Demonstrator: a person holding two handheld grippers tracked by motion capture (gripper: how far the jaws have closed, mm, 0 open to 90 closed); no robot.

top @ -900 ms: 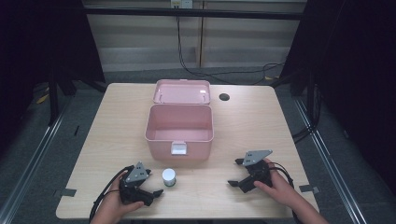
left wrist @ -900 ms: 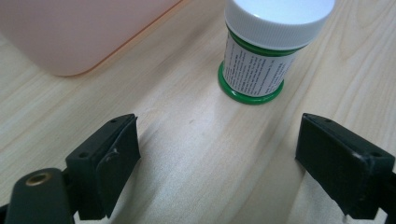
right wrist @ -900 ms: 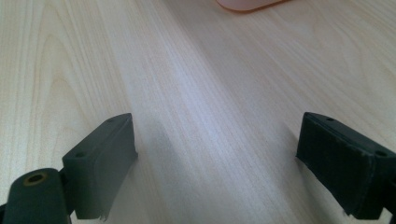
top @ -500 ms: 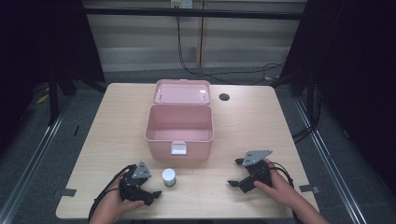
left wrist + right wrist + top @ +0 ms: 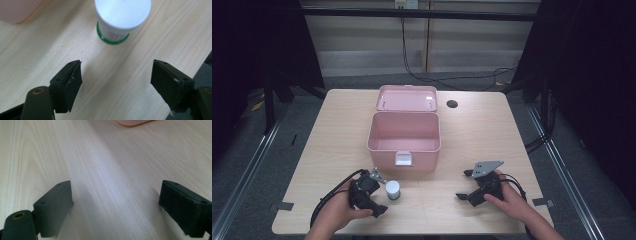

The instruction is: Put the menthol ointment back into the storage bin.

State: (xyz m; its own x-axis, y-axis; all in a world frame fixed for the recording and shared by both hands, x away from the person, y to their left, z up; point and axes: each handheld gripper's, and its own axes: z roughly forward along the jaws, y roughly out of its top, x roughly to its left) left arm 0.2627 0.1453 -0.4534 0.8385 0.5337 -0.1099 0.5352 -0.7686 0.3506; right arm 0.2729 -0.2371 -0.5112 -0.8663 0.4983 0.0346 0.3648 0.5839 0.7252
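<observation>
Standing upright on the wooden table [image 5: 492, 130], a small white-capped bottle [image 5: 392, 190] with a green ring at its neck sits low and left of centre in the high view, just below the open pink box [image 5: 404, 131]. Beside it at lower left, the left gripper [image 5: 116, 80] has its jaws spread wide and empty, the bottle ahead of them. At lower right, the right gripper [image 5: 116, 207] also gapes wide over bare wood.

The box [image 5: 404, 137] is pale pink, the bottle [image 5: 117, 21] white-capped with a green ring, its ribbed side seemingly white; the counter [image 5: 492, 130] is light wood-grain.
</observation>
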